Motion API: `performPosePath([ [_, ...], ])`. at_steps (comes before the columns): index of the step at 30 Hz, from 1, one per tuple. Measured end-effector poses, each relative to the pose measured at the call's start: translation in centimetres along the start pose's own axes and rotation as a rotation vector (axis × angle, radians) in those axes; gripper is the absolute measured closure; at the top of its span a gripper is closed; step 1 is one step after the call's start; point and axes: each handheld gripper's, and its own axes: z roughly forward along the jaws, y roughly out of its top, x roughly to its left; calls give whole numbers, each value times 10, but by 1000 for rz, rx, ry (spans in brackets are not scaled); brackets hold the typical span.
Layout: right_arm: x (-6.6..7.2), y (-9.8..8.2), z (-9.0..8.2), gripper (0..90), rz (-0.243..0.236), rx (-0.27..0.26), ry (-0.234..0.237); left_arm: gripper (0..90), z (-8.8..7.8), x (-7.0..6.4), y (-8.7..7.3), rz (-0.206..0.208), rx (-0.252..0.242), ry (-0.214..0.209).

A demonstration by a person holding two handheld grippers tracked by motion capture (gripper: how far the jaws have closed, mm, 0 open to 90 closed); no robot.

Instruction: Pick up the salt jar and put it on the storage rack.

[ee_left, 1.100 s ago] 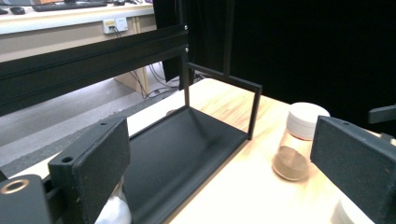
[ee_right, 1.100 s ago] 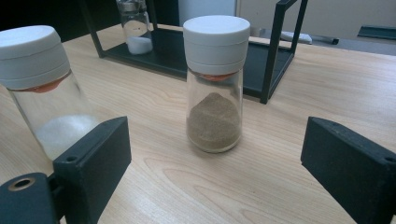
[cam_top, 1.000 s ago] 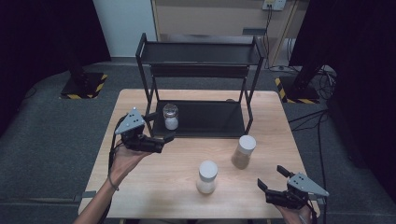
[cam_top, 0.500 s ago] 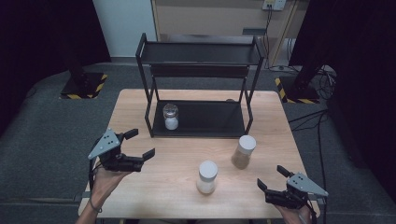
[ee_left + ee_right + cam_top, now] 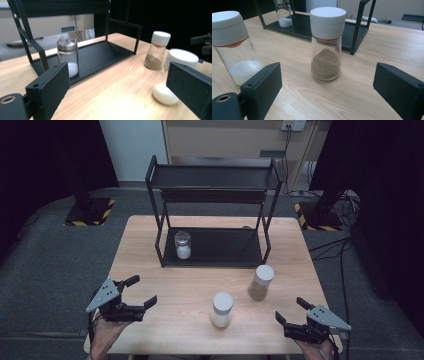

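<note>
Two small clear glass spice jars with white screw caps stood upright on the light wooden desk (image 5: 150, 245), apart from each other. The jar with brown powder (image 5: 261, 282) sat right of frame centre in the high view, just in front of the black metal two-tier rack (image 5: 215, 195). The jar with white grains (image 5: 221, 309) sat lower centre. A third clear glass jar with a silver metal lid (image 5: 183, 245) stood on the rack's bottom shelf, at its left end.

Left gripper (image 5: 137, 292) hovered at the lower left of the high view, jaws spread wide, gripping nothing, pointing right toward the middle of the desk. Right gripper (image 5: 290, 311) hovered at the lower right, jaws likewise parted and empty, pointing up-left at the two desk jars. In the right gripper view the brown-powder jar (image 5: 326, 45) stood centred between the jaws but farther off, with the white-grain jar (image 5: 233, 45) at the left edge. A hand showed under each gripper at the bottom of the high view, palms low near the desk edge.

Handling judgement: jars looked light, rigid, smooth glass, so slippery and breakable if dropped; tall and narrow, so easy to tip. Best hold is probably across the glass body just below the cap, jaws level.
</note>
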Motion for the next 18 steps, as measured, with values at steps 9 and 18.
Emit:
performPosePath([
  [9,0,0,0,86,-2,1,-3,38,-6,5,-29,-41,1,-16],
  [18,1,0,1,86,-5,4,-6,40,-5,6,-44,-36,13,8],
])
